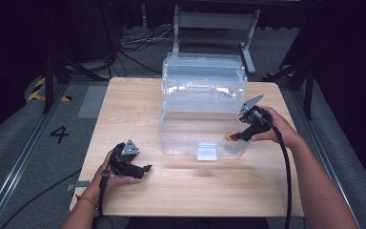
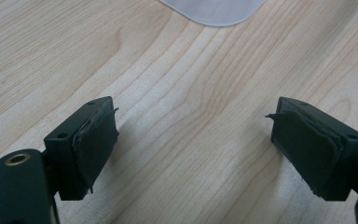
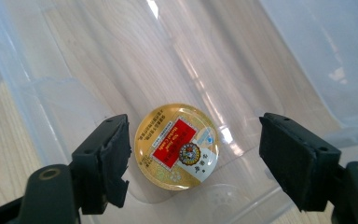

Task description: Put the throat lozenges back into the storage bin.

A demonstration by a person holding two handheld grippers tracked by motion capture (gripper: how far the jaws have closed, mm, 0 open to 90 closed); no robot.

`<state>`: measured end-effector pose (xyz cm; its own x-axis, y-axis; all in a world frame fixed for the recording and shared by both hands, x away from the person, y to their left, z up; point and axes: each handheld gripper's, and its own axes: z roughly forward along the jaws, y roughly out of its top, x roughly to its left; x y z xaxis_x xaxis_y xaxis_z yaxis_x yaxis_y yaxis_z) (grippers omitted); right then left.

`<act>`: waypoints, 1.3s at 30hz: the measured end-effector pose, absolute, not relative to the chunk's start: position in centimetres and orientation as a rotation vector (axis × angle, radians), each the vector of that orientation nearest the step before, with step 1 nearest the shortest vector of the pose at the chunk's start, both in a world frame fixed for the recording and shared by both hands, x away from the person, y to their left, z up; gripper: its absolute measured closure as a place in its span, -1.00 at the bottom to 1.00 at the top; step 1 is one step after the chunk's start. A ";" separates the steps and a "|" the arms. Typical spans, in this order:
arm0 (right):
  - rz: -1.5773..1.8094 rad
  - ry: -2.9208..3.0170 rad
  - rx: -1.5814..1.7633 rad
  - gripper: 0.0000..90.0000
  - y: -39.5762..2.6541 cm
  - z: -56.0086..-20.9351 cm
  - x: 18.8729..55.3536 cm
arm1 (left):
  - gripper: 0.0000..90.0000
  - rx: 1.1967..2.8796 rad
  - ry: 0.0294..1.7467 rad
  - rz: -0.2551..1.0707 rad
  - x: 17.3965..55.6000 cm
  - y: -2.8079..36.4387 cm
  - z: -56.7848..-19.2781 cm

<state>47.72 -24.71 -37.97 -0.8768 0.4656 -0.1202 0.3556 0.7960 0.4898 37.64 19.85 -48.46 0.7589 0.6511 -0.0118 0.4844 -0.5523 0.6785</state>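
right tongs [image 3: 193, 154] stand apart inside the clear plastic bin [image 1: 190, 129], pads either side of a round gold tin [image 3: 177, 146] with a red label lying flat on the bin's floor, untouched. left tongs [image 2: 193, 140] rest apart and empty over the wooden worktop [image 1: 124, 109], near the bin's front latch [image 1: 207, 151].

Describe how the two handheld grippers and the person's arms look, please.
Both grippers, left gripper and right gripper, are black, each with a grey three-cornered plate on top and a black cable trailing back along the forearm. Their jaws are blocky, with screw holes and worn black pads fraying at the edges. The forearms are bare, without sleeves; the left wrist wears a thin orange band.
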 end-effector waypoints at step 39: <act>1.070 2.356 0.719 -0.18 -27.1 -30.5 49.7 | -0.35 2.317 0.561 0.401 38.8 14.2 -37.8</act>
